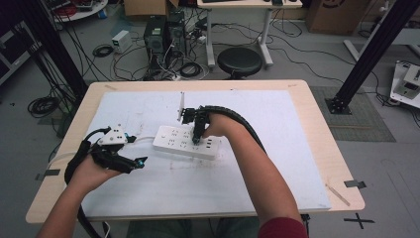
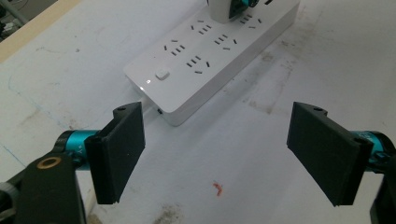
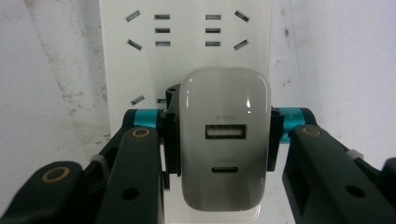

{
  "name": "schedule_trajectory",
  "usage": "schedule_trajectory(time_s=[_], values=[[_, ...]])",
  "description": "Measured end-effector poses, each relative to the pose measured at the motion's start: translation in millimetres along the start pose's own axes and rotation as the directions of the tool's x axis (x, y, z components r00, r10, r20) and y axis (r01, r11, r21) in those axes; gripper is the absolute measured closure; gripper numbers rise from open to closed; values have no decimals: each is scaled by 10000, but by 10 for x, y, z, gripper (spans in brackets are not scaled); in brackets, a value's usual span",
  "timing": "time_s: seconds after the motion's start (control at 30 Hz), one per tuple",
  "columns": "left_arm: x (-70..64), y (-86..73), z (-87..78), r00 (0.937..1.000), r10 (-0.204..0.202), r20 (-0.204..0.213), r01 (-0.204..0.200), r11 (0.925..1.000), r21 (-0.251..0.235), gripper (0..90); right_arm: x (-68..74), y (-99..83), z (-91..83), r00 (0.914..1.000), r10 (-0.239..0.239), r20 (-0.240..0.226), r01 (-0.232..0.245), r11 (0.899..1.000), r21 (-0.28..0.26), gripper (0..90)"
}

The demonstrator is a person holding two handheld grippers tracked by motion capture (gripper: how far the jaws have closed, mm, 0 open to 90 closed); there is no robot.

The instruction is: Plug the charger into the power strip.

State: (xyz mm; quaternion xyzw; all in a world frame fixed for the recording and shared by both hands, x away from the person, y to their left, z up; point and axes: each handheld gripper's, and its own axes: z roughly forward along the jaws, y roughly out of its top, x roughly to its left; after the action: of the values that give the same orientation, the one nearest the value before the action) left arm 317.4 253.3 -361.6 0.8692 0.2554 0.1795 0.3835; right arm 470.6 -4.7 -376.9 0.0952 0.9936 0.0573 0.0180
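Between the right gripper's [image 3: 219, 144] jaws a white charger [image 3: 225, 140] is sitting clamped by its sides, USB ports facing the camera, directly over the power strip [image 1: 185, 142] near the table's [image 1: 317, 148] centre. It is probably being plugged in or pulled out; next comes a straight vertical move. At the strip's eight o'clock, the left gripper [image 2: 215, 154] is gaping wide, holding nothing. No containers are showing.

1. A light wooden table [image 1: 317, 129] carried the work.
2. A white, scuffed mat [image 1: 277, 163] covered most of its top.
3. A white power strip [image 1: 173, 141] lay on the mat, left of centre, slightly angled.
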Motion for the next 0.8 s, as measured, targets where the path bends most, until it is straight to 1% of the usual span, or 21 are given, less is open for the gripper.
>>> schedule_trajectory(time_s=[0.03,0.07,0.1,0.13,0.17,0.2,0.23,0.27,0.3,0.37,0.4,0.43,0.5,0.57,0.63,0.67,0.7,0.73,0.77,0.8], values=[[10,5,-15,10000,54,-23,-54,10000,50,192,-12,-4,-4,10000,-44,-29,45,10000,14,630],[19,11,-27,9999,92,-45,-92,9999,62,192,2,3,-6,10000,10,-8,-10,10000,-14,626],[23,15,-34,10000,68,-54,-67,10000,19,192,10,5,-13,9999,-148,72,148,9999,43,602],[27,20,-42,10000,51,-54,-51,10000,0,193,14,2,-26,9997,-140,211,142,9999,-85,485],[28,24,-44,10000,4,-59,-4,10000,-65,192,1,-7,-52,9999,82,149,-78,9995,-291,450],[35,30,-49,10000,26,-70,-27,10000,-69,192,0,-19,-89,9998,193,76,-189,9987,-476,438],[43,34,-55,9999,79,-64,-79,10000,-17,193,13,-30,-128,9997,160,192,-147,9977,-665,396],[46,39,-58,9999,80,-95,-80,10000,-38,192,23,-45,-167,9996,244,141,-232,9962,-836,397],[50,42,-59,9999,76,-112,-76,10000,-43,193,24,-67,-206,9999,172,2,-171,9947,-1017,397],[60,48,-56,9999,111,-85,-111,9999,-44,192,40,-127,-281,9993,300,232,-266,9905,-1348,361],[57,51,-43,10000,29,-80,-31,9999,-157,192,41,-166,-311,9995,312,72,-297,9870,-1579,357],[62,55,-41,9999,95,-82,-96,9999,-113,192,54,-214,-342,9991,420,-63,-425,9828,-1797,352],[69,73,-32,9999,143,-45,-143,9998,-146,192,68,-316,-378,9987,509,-47,-506,9714,-2320,305],[75,99,-24,9997,236,-12,-236,9995,-186,192,94,-432,-411,9974,676,-232,-713,9589,-2746,293],[72,131,-12,9996,280,-6,-280,9991,-304,192,145,-542,-451,9966,777,-270,-822,9478,-3081,277],[72,131,-12,9996,280,-6,-280,9991,-304,192,145,-542,-451,9966,777,-270,-822,9478,-3081,277],[76,166,-3,9990,448,-23,-449,9984,-336,192,167,-596,-473,9961,840,-281,-885,9402,-3290,275],[81,183,-2,9985,552,3,-552,9979,-348,192,214,-701,-533,9952,970,-116,-943,9223,-3747,249],[84,195,-3,9979,642,-7,-642,9973,-344,192,240,-756,-566,9946,1035,-109,-993,9118,-3984,249],[87,214,-4,9971,759,-32,-760,9965,-356,193,250,-799,-585,9946,1038,-50,-964,9038,-4170,246]])
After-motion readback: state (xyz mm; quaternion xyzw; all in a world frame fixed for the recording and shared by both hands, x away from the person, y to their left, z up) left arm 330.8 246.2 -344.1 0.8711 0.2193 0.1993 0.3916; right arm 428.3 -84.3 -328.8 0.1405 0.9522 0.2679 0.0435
